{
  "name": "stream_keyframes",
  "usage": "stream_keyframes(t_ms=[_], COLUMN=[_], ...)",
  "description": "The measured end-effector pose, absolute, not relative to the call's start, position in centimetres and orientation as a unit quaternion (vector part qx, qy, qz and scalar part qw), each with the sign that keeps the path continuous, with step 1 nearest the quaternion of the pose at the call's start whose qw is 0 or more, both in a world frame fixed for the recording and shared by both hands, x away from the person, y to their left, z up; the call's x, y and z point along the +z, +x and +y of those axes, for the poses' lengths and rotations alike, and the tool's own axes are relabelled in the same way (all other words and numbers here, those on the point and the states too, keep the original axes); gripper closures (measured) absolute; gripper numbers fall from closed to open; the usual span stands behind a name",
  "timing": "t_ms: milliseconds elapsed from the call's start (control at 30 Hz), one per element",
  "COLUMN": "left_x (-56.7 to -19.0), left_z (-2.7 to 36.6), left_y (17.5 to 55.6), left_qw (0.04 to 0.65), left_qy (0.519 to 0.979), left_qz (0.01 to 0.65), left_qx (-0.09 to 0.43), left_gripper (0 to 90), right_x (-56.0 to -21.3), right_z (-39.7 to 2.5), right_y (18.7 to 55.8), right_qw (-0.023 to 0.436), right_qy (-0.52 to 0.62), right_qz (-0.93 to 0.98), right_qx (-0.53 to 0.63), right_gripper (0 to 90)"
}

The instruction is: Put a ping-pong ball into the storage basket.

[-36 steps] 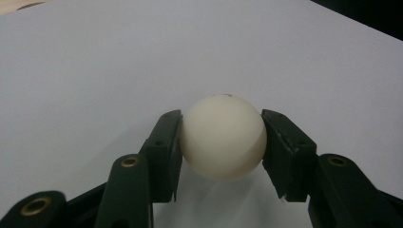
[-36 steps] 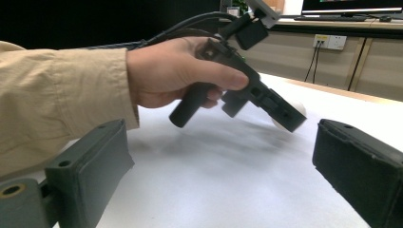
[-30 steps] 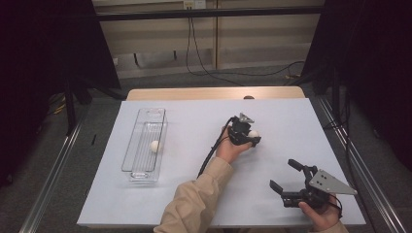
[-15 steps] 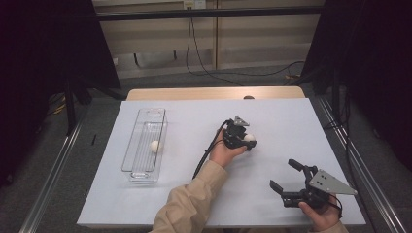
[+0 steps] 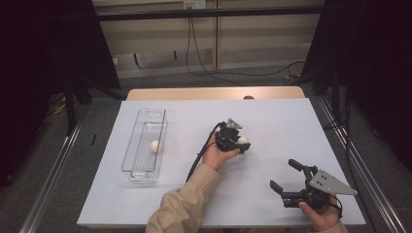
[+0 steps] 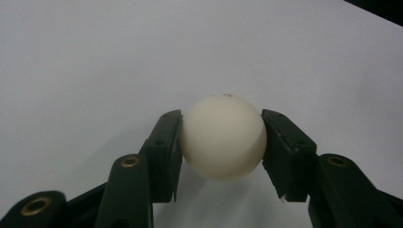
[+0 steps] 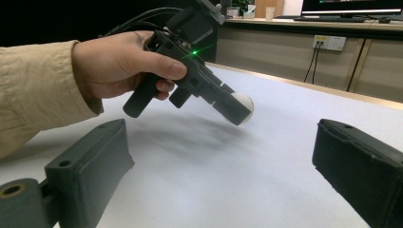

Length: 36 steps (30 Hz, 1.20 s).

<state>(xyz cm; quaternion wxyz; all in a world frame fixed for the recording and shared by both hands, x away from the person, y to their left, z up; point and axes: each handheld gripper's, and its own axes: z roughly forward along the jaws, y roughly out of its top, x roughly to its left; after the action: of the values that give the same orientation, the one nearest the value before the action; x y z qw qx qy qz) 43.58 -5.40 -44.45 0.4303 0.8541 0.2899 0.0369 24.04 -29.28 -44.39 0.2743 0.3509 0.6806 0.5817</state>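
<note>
My left gripper (image 5: 241,143) is shut on a white ball (image 5: 242,141) near the middle of the white table, held just above the surface. In the left gripper view the ball (image 6: 223,137) sits squeezed between the two black jaws. The right gripper view shows that same left gripper (image 7: 236,110) and its ball (image 7: 243,106) ahead, tilted down towards the table. My right gripper (image 5: 283,177) rests open near the front right edge with nothing between its jaws. A second white ball (image 5: 155,145) lies inside the clear tray (image 5: 133,160) at the left.
The clear wire-lined tray stands lengthwise on the left part of the table (image 5: 272,121). Cables trail from both grippers. Metal rails (image 5: 53,170) run along the table's sides, and a wooden strip (image 5: 214,93) borders the far edge.
The left hand has drawn back slightly towards the near side and left, lowering its gripper with the ball. The right gripper has stayed still.
</note>
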Motion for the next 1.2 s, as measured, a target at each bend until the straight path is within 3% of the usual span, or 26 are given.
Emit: stream_keyframes(t_ms=[1200], left_x=[-43.9], left_z=[-2.5], left_y=[43.3], left_qw=[0.417], left_qy=[0.854], left_qz=[0.308], left_qx=[0.037], left_gripper=[51.0], right_x=[-44.3], right_z=[-29.4], right_y=[24.0], right_qw=[0.275], right_qy=[0.349], right_qz=[0.68], right_qx=[0.583], right_gripper=[4.4])
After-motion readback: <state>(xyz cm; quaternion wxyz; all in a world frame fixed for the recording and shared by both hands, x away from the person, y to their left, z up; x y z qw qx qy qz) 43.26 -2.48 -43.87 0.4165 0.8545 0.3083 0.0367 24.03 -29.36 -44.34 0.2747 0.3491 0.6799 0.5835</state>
